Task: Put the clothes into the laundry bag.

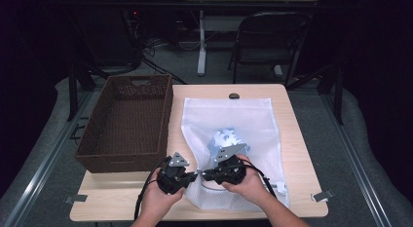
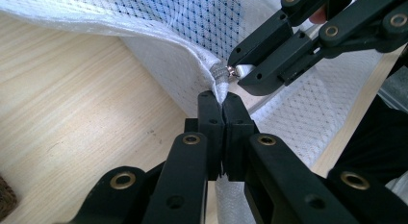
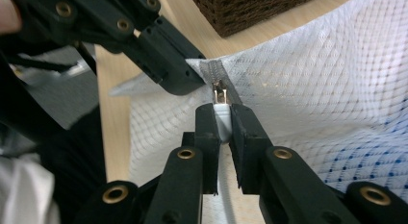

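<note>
Leftmost, at nine o'clock on the table [image 1: 292, 139], stands a brown woven basket [image 1: 127, 122] with nothing visible inside. Just beside it, toward three o'clock, lies a white mesh laundry bag [image 1: 253, 120] holding a blue-dotted white item [image 1: 225, 139]. At six o'clock the left tool [image 1: 191, 177] has its jaws clamped on the bag's fabric edge at the zipper end. The right tool [image 1: 206, 175] grips the white zipper pull tab [image 3: 221, 113], jaws narrow.
</note>
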The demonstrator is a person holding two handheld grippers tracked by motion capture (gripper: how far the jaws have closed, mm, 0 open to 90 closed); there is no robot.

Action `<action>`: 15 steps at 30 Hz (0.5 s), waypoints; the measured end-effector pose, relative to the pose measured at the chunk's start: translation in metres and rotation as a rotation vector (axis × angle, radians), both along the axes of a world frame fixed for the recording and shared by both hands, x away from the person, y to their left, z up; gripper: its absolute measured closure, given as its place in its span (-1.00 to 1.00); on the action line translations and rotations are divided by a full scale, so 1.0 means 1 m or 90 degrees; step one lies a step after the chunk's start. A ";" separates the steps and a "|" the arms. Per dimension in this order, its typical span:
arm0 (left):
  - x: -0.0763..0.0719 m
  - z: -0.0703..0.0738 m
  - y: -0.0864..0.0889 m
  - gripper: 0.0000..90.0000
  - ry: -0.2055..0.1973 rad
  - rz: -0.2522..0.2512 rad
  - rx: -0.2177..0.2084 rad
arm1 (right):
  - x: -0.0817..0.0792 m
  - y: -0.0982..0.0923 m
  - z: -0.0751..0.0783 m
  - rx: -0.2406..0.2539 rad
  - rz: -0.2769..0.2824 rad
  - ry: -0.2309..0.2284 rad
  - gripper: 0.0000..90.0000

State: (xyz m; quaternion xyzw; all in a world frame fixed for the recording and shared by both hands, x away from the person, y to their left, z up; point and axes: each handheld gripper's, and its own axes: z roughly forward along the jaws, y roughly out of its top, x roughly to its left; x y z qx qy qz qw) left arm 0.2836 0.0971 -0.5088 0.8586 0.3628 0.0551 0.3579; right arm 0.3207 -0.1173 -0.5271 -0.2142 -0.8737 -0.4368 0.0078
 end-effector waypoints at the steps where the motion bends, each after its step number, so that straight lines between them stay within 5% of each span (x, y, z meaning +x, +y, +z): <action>1: 0.000 0.000 0.000 0.98 -0.001 -0.001 0.003 | 0.002 -0.001 -0.001 0.011 -0.002 0.020 0.81; 6: 0.001 -0.002 -0.001 0.97 -0.003 -0.001 0.008 | 0.004 -0.006 0.000 0.039 -0.007 0.056 0.81; 15: 0.000 -0.008 -0.006 0.97 0.000 -0.006 0.024 | 0.006 -0.006 -0.002 0.029 -0.025 0.066 0.82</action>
